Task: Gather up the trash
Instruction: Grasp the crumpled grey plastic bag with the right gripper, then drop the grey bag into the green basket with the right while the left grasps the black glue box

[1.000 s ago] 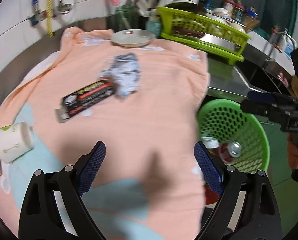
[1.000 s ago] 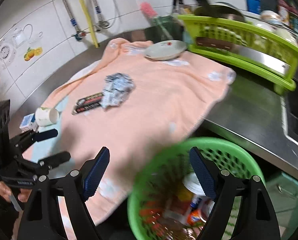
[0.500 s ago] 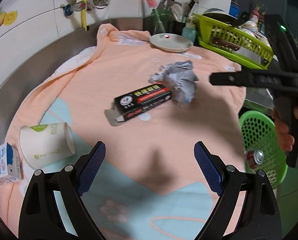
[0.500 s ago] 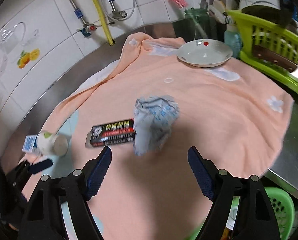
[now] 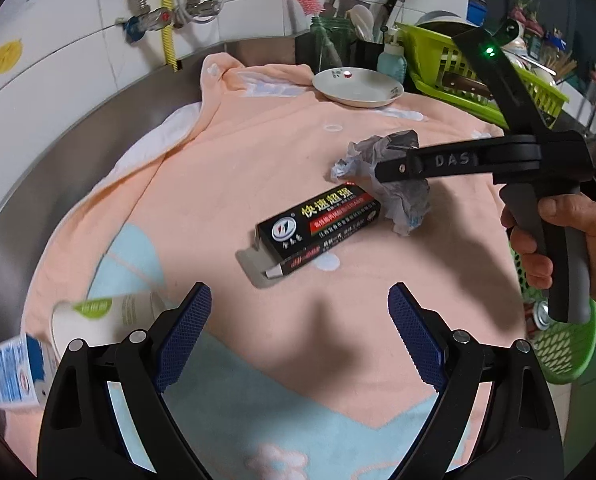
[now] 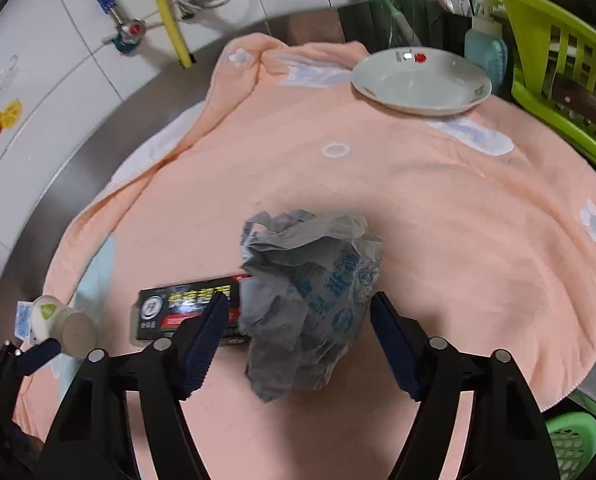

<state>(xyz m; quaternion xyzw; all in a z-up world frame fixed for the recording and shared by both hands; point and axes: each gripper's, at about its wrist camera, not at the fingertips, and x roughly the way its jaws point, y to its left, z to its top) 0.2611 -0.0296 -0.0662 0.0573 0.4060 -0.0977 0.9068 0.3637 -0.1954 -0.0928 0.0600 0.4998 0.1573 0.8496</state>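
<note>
A crumpled grey plastic bag (image 6: 309, 280) lies on the peach towel (image 6: 437, 208), against one end of a black glue box (image 6: 186, 308). My right gripper (image 6: 301, 320) hangs over the bag with a finger on either side. Its jaws are closing, and the pads do not visibly press the bag. The left wrist view shows the same bag (image 5: 401, 196) and box (image 5: 317, 228) further out. My left gripper (image 5: 299, 320) stands open over bare towel, holding nothing. A tipped paper cup (image 5: 106, 316) and a small blue-and-white carton (image 5: 14, 372) lie by its left finger.
A green mesh basket (image 5: 565, 344) holding a can sits below the counter edge at the right. A white plate (image 6: 421, 80), a soap bottle, a utensil jar and a green dish rack (image 6: 557, 80) line the back. A person's hand (image 5: 557, 220) grips the right handle.
My right gripper has swung from above the green basket to the crumpled bag, and its jaws have narrowed. My left gripper has shifted left, bringing the cup and carton nearer.
</note>
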